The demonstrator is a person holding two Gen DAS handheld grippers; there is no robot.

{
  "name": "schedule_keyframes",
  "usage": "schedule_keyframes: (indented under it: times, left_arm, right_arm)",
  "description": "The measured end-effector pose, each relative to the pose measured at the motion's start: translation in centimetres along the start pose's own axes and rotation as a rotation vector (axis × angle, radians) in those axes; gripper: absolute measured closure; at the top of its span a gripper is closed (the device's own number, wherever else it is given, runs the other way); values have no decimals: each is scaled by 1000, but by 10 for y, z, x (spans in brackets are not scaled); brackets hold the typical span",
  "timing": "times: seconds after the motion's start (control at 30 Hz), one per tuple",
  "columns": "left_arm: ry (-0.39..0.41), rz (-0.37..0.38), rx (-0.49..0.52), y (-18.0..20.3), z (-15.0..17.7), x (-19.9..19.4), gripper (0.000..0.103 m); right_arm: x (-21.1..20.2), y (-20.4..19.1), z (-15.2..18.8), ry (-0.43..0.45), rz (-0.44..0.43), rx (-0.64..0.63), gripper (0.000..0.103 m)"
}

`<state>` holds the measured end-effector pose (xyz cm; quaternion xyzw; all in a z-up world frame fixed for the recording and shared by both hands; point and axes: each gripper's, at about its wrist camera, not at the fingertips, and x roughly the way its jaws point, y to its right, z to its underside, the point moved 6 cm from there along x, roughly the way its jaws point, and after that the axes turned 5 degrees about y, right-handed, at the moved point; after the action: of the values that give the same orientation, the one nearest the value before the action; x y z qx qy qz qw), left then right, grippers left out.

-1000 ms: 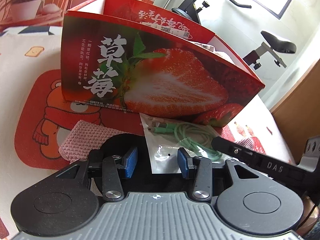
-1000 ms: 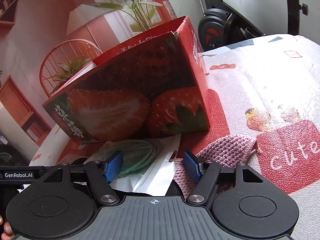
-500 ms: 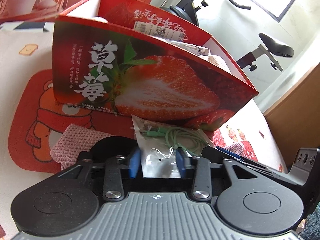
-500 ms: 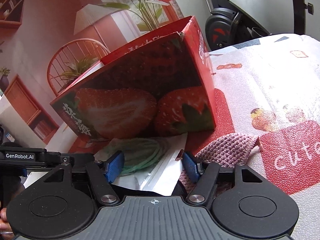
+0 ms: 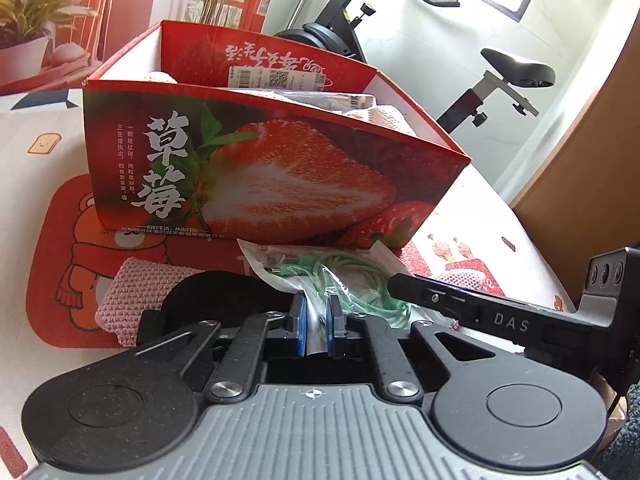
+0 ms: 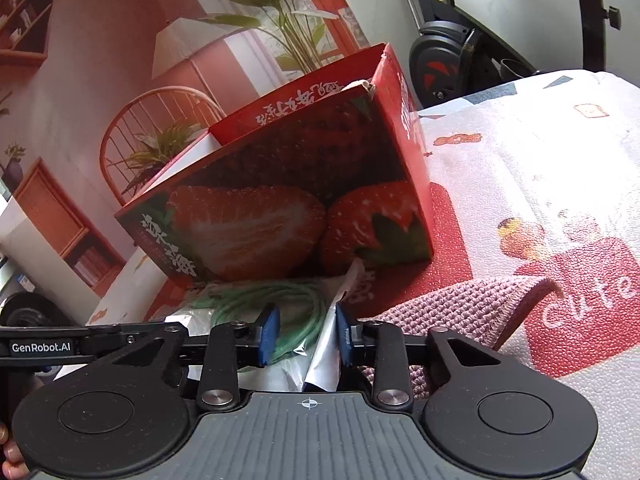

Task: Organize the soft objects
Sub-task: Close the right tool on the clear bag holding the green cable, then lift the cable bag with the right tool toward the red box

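In front of the strawberry box (image 5: 276,176), the left gripper (image 5: 316,330) pinches the cable bag (image 5: 320,280) while the right gripper (image 6: 306,334) is closing around its other edge, probably to lift it in flat.

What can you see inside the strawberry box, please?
Inside the box: a labelled packet and pale knitted cloths above the rim. The front wall hides whatever lies lower.

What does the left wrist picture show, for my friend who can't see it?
The left tongs are shut on the edge of a clear bag holding a green cable, just in front of an open strawberry box. A pink knitted cloth lies to the left on a cartoon mat. The other tongs' black arm reaches in from the right.
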<state>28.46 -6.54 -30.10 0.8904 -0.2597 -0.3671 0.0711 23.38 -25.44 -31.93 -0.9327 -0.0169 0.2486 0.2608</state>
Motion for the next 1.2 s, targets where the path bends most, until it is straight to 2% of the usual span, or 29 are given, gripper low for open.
schedule_keyframes:
  times: [0.07, 0.13, 0.43, 0.67, 0.73, 1.03, 1.2]
  left_arm:
    - [14, -3, 23, 4, 4, -8, 93]
    - [20, -11, 29, 5, 9, -13, 93]
    - [8, -19, -96, -8, 37, -24, 94]
    - [-38, -8, -226, -25, 57, -22, 94]
    - [-49, -8, -250, -30, 62, -20, 94]
    - [-58, -13, -253, -30, 67, -15, 94]
    - [-58, -13, -252, -28, 67, -11, 94]
  right_arm:
    - [-6, -3, 1, 13, 5, -15, 83]
    - [-11, -5, 4, 21, 11, -24, 92]
    - [-29, -18, 17, 43, 15, -70, 98]
    - [-31, -28, 27, 9, 14, -94, 97]
    - [-30, -28, 30, -6, 13, -90, 93]
    - [-27, -26, 35, -32, 10, -65, 82]
    - [-24, -29, 38, -45, 3, -76, 81]
